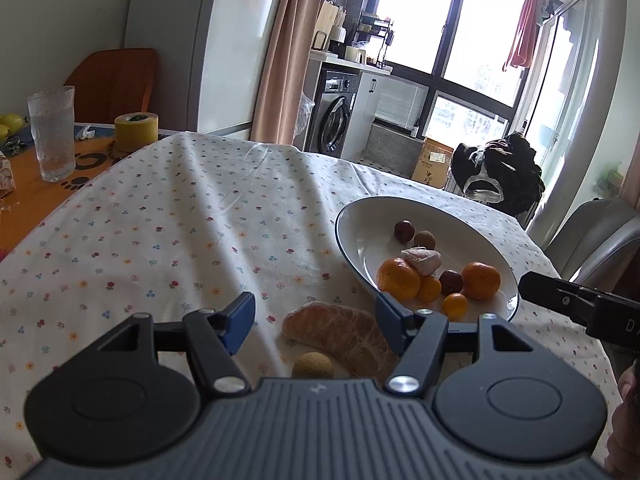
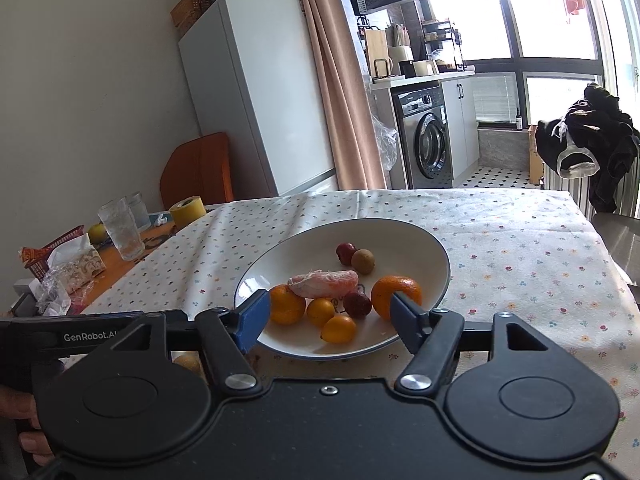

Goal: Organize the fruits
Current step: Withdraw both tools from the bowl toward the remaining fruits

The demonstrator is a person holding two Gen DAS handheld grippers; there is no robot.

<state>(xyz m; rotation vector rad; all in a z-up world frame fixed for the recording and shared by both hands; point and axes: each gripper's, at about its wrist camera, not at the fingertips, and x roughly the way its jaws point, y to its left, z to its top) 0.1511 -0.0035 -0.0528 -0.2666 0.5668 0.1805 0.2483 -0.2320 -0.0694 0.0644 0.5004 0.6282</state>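
Blue-padded left tool [image 1: 316,322] gapes level over a pomelo segment [image 1: 344,336].

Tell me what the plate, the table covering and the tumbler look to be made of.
Plate: probably glazed ceramic; glossy white with soft window reflections and a thin dark rim line.
Table covering: woven fabric, matte; it creases and folds, printed with small flowers.
Tumbler: looks like clear textured glass, though plastic can't be ruled out; it is see-through with a rippled wall.
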